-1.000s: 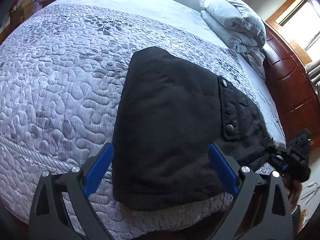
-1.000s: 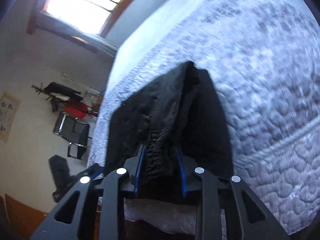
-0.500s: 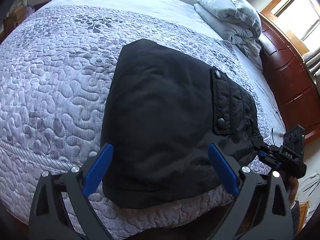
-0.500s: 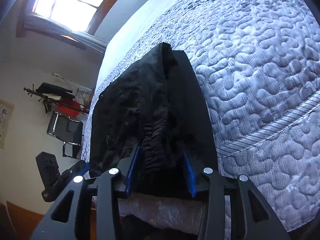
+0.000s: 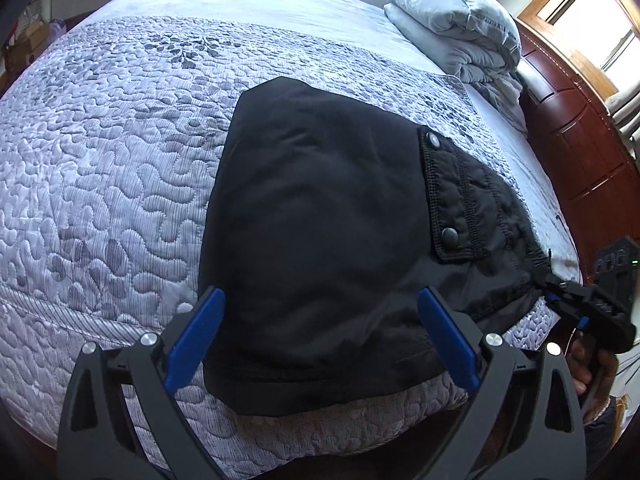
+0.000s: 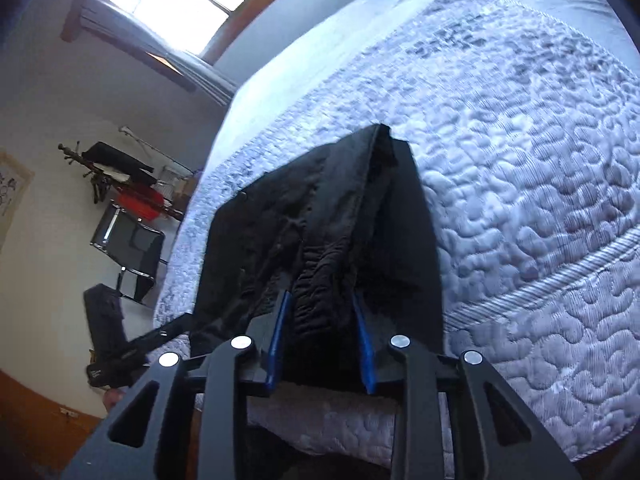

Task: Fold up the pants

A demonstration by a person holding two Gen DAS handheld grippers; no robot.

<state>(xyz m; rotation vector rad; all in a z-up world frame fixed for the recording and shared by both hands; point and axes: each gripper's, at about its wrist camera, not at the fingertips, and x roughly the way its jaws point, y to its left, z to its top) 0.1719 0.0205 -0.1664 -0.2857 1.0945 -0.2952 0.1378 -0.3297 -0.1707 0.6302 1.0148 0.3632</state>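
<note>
Black pants (image 5: pixel 320 232) lie folded in a compact bundle near the front edge of the quilted bed (image 5: pixel 112 168); a snap pocket flap faces up on their right side. My left gripper (image 5: pixel 320 312) is open, its blue fingertips (image 5: pixel 196 328) spread above the bundle's near edge, holding nothing. My right gripper (image 6: pixel 320 320) is shut on the gathered waistband edge of the pants (image 6: pixel 320 220). It also shows in the left wrist view (image 5: pixel 560 292) at the bundle's right corner.
Folded grey bedding (image 5: pixel 460 20) sits at the far right of the bed. A dark wooden headboard (image 5: pixel 580 140) runs along the right. A chair (image 6: pixel 128 248) and a coat rack (image 6: pixel 108 168) stand beyond the bed's far side.
The left gripper pulled back slightly, staying open over the pants. The right gripper kept its hold on the waistband edge and shifted a little with the cloth.
</note>
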